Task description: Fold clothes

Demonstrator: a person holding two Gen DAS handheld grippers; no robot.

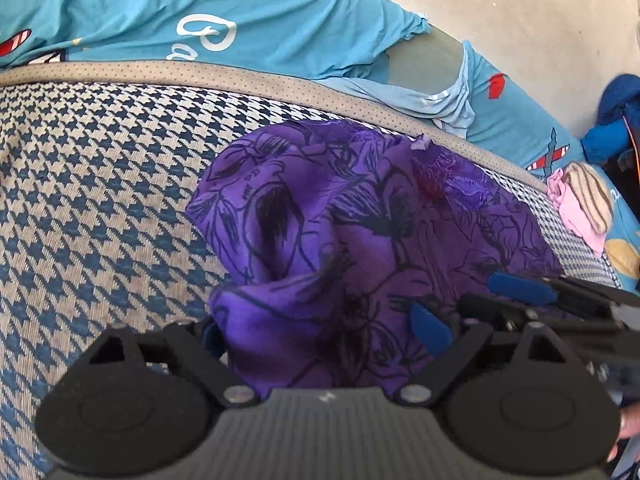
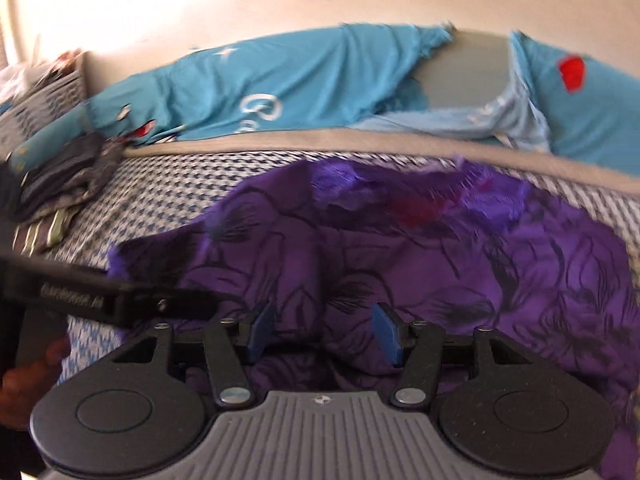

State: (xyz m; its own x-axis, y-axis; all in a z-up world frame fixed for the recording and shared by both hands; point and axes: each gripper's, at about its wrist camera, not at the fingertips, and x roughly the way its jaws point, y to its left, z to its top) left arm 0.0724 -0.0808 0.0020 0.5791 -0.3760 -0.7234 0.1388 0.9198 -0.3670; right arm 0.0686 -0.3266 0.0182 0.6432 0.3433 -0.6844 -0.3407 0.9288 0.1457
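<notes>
- Between the spread fingers of the left gripper [image 1: 320, 330] lay the purple floral garment [image 1: 360, 216], bunched on a houndstooth blanket [image 1: 100, 184]; jaws apart, nothing clamped.
- Right gripper [image 2: 324, 330] was likewise released, jaws wide, hovering over the same cloth.
- Beyond both: turquoise printed sheet [image 1: 248, 12], grey mattress patch showing.
- Far right of the left gripper: pink and striped small clothes [image 1: 580, 200].
- Left of the right gripper: dark folded pile [image 2: 64, 176]; the other gripper's black body crossed in front.

The garment [image 1: 360, 232] is purple with black floral outlines; the bedcover [image 1: 100, 184] is blue-and-cream houndstooth; the sheet [image 1: 240, 12] is turquoise with white lettering.
</notes>
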